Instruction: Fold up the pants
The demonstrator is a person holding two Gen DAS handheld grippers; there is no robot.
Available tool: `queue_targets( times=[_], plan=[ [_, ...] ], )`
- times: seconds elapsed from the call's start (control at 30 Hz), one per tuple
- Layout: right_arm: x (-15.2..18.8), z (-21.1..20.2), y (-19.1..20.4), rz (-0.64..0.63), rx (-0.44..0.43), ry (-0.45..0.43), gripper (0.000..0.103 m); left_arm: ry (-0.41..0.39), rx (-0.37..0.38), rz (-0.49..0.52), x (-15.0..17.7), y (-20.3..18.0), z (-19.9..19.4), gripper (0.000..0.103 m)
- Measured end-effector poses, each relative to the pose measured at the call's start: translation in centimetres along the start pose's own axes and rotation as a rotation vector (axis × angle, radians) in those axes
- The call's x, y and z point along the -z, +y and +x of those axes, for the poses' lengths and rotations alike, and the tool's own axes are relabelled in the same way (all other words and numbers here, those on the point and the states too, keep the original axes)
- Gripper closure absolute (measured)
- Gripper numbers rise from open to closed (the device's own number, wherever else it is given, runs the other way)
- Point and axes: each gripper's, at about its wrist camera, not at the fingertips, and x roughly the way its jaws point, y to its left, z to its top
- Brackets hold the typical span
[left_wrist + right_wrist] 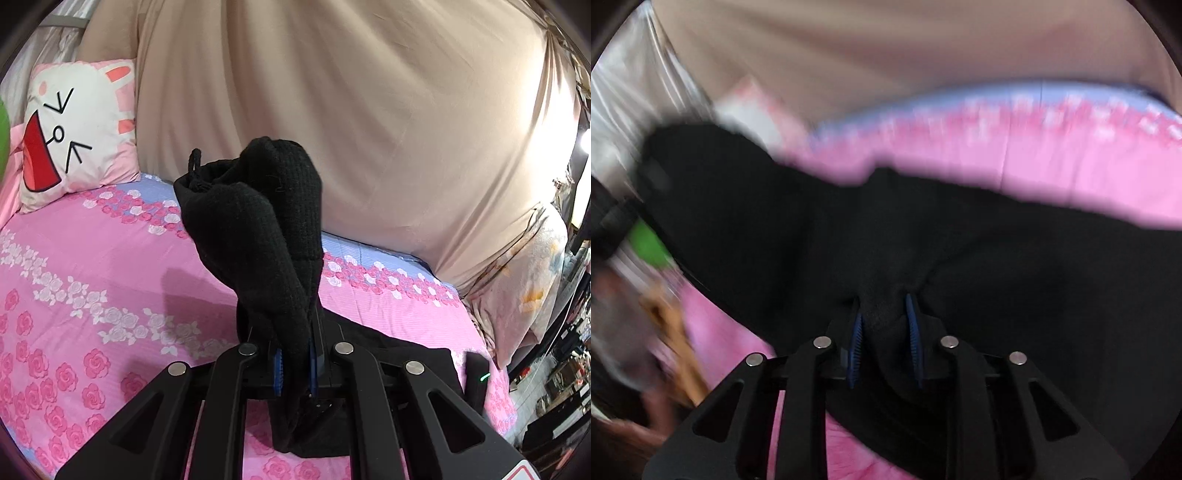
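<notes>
**Inspector:** Pink rose-print bedsheet (pixel 92 266) serves as the work surface, and it looks smooth and flat. Report what is nearest first.

**Assistant:** Nearest in the left wrist view, the left gripper (pixel 295 369) has its blue ribbed pads pressed together on a bunched part of the black pants (pixel 258 229). The cloth rises from the pads in a thick twisted column, with a drawstring loop at its top, so this appears to be the waist end. It is a soft waffle-knit, matte and heavy-looking.

**Inspector:** And the other side?

**Assistant:** The right gripper (pixel 884 339) has a fold of the pants (pixel 960 240) between its pads. The pads stand a little apart, and I cannot tell whether they press on the cloth or only flank it. That view is badly blurred. Beyond the fingers, the pants spread wide and dark across the sheet.

**Inspector:** Progress?

**Assistant:** Early to middle, in my judgement. One end is lifted and the rest lies on the bed. No neat, finished fold is visible. Laying the raised end over, squaring it and smoothing it remain.

**Inspector:** Background?

**Assistant:** A cartoon-rabbit cushion (pixel 77 129) sits at the far left. A beige draped cloth (pixel 369 110), loosely creased, hangs behind the bed.
</notes>
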Motion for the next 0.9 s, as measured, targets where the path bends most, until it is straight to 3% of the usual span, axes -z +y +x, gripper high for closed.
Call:
queue_targets(
  times=[0.07,0.13,0.27,0.37,0.43,0.5,0.63,0.67,0.73,0.9],
  plan=[
    [0.0,-2.4,-0.1,0.022,-0.048,-0.039,0.059,0.002,-0.002,-0.01,0.0,0.7,-0.1,0.095],
    [-0.6,-6.5,-0.4,0.046,-0.033,-0.142,0.058,0.0,-0.004,-0.025,0.1,1.7,0.0,0.095],
    [-1.4,-9.7,-2.2,0.064,0.102,-0.196,0.058,-0.007,0.01,-0.07,0.2,3.2,0.2,0.095],
    [-1.1,-9.0,-5.4,0.139,0.212,-0.18,0.059,-0.008,0.02,-0.094,0.2,3.8,0.2,0.095],
    [-0.5,-7.3,-7.9,0.184,0.265,-0.119,0.06,-0.009,0.015,-0.088,0.3,3.8,0.2,0.095],
    [0.2,-5.8,-9.5,0.199,0.304,-0.068,0.067,-0.008,0.015,-0.084,0.3,3.9,0.1,0.095],
    [-0.1,-8.1,-9.0,0.248,0.256,-0.139,0.066,-0.006,0.013,-0.088,0.3,4.0,0.2,0.095],
    [-0.1,-8.8,-9.2,0.267,0.247,-0.163,0.061,-0.005,0.015,-0.092,0.3,4.1,0.2,0.095],
    [0.0,-10.4,-9.7,0.296,0.263,-0.194,0.054,-0.004,0.023,-0.1,0.3,4.3,0.3,0.095],
    [1.1,-13.0,-11.1,0.361,0.295,-0.226,0.052,-0.009,0.065,-0.085,-0.4,3.1,0.2,0.095]
  ],
)
